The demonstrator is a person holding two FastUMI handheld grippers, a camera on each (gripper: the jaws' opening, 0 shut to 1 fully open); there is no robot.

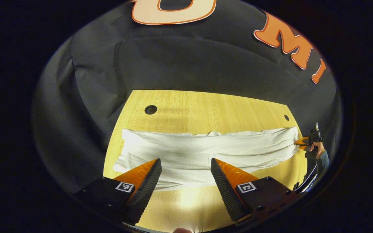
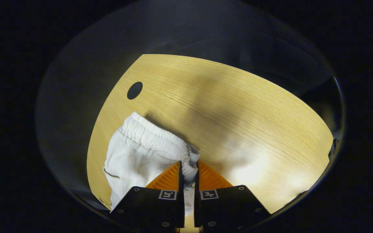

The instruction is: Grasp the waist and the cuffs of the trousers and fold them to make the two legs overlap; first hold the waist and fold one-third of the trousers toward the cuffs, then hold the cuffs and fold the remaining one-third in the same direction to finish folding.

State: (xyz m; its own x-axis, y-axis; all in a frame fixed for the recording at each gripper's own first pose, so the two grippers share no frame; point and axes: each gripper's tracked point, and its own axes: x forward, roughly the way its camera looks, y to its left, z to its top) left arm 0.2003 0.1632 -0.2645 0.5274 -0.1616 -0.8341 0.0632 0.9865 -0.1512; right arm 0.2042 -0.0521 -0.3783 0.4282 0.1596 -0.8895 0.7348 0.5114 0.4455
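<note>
White trousers [image 1: 202, 155] lie stretched sideways across the wooden table [image 1: 206, 106] in the left gripper view. My left gripper [image 1: 186, 168] is open, its fingers spread over the near edge of the cloth, which lies between them. At the far right end the other gripper [image 1: 301, 141] meets the trousers' end, held by a hand. In the right gripper view my right gripper [image 2: 189, 171] is shut on the gathered elastic waistband [image 2: 154, 136], with the white trousers [image 2: 131, 161] bunched to the left of the fingers.
The table has a round cable hole [image 1: 150, 109] near its far left corner and a smaller hole [image 1: 286, 117] far right. In the right gripper view, a hole [image 2: 134, 90] lies beyond the waist and bare wood [image 2: 238, 123] stretches right. Black cloth walls surround the table.
</note>
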